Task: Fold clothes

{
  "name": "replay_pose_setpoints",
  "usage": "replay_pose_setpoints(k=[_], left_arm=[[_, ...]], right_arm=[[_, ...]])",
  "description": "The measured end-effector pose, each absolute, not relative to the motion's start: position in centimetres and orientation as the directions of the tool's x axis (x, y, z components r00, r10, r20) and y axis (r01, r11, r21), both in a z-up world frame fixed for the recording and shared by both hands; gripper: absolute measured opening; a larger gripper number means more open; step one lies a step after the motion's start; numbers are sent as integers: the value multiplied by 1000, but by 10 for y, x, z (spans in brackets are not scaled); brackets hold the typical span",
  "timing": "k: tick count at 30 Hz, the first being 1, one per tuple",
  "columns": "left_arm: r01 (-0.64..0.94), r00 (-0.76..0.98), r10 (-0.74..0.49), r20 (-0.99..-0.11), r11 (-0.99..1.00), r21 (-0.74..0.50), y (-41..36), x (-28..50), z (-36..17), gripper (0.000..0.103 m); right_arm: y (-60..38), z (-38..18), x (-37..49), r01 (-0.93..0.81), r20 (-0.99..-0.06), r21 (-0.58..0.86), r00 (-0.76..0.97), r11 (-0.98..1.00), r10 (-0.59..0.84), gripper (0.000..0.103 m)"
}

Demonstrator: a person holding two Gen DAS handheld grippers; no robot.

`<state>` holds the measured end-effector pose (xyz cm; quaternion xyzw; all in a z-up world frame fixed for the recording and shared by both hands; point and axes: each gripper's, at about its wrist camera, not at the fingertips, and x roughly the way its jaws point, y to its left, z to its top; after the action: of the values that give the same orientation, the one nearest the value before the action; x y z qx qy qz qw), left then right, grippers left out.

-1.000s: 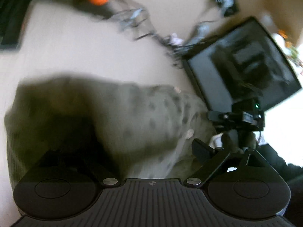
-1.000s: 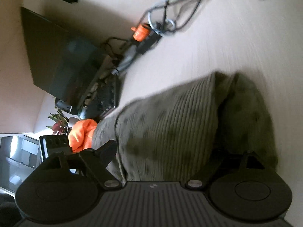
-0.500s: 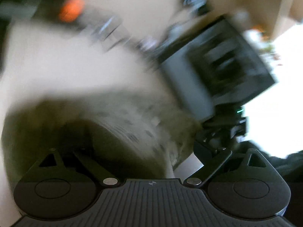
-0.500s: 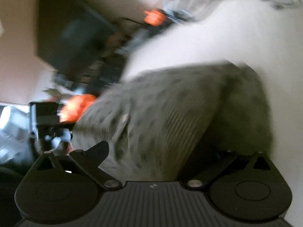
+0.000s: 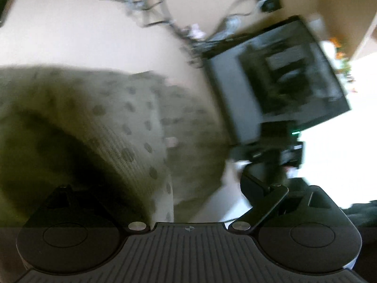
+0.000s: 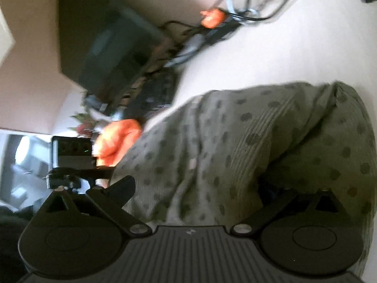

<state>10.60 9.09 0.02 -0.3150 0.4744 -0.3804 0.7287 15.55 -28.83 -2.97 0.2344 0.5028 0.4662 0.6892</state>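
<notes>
In the left wrist view, the olive-green spotted garment (image 5: 132, 127) filled the left and centre of the frame, lying bunched on the pale table (image 5: 70, 37), with a lighter ribbed fold running down toward the lower middle. The left gripper (image 5: 165, 188) had its jaws spread wide: the right finger (image 5: 261, 188) stood clear at the lower right, off the cloth, while the left finger was sunk in the dark shadow of the fabric at the lower left, and whether it pinched any cloth could not be told. A dark monitor (image 5: 282, 89) stood tilted at the upper right, and a tangle of cables (image 5: 150, 4) lay blurred along the top. In the right wrist view, the same garment (image 6: 247, 146) covered the centre and right of the frame, rumpled into ridges on the table (image 6: 294, 47). The right gripper (image 6: 195, 188) also had its jaws wide apart, the left finger (image 6: 117, 188) bare at the lower left beside the cloth's edge and the right finger (image 6: 278, 202) half buried under a fold at the lower right. An orange cloth (image 6: 117, 139) sat at the left centre, touching the garment's edge, with a black keyboard (image 6: 153, 94) above it and the monitor (image 6: 106, 47) at the upper left. More cables (image 6: 259, 2) ran across the top.
</notes>
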Motion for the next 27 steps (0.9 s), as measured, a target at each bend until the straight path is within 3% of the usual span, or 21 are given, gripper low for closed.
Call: replay_pose_setpoints(k=[1, 4, 8, 12, 16, 19, 22, 27], left_arm=[[280, 266, -856, -443, 509, -814, 91, 101, 8, 96], [313, 300, -835, -461, 543, -779, 102, 83, 23, 96], [263, 433, -688, -582, 714, -649, 134, 66, 33, 96], [267, 560, -637, -530, 744, -613, 142, 67, 52, 96], [304, 588, -657, -472, 720, -624, 106, 90, 50, 97], [233, 538, -623, -567, 757, -611, 78, 114, 17, 97], [220, 521, -526, -672, 844, -490, 65, 110, -1, 97], [286, 560, -381, -736, 922, -260, 64, 89, -3, 97]], right_arm=[[-295, -25, 151, -413, -462, 795, 61, 443, 885, 103], [-313, -5, 133, -462, -569, 684, 147, 565, 809, 103], [-319, 21, 107, -463, -703, 401, 398, 790, 590, 103], [-263, 36, 78, -507, -660, 59, 627, 860, 415, 103], [-191, 9, 62, -561, -637, -2, 639, 828, 432, 103], [-168, -28, 47, -583, -718, -135, 615, 801, 327, 103], [-187, -27, 24, -569, -711, -190, 642, 800, 288, 103], [-226, -11, 5, -540, -763, -203, 610, 817, 214, 103]])
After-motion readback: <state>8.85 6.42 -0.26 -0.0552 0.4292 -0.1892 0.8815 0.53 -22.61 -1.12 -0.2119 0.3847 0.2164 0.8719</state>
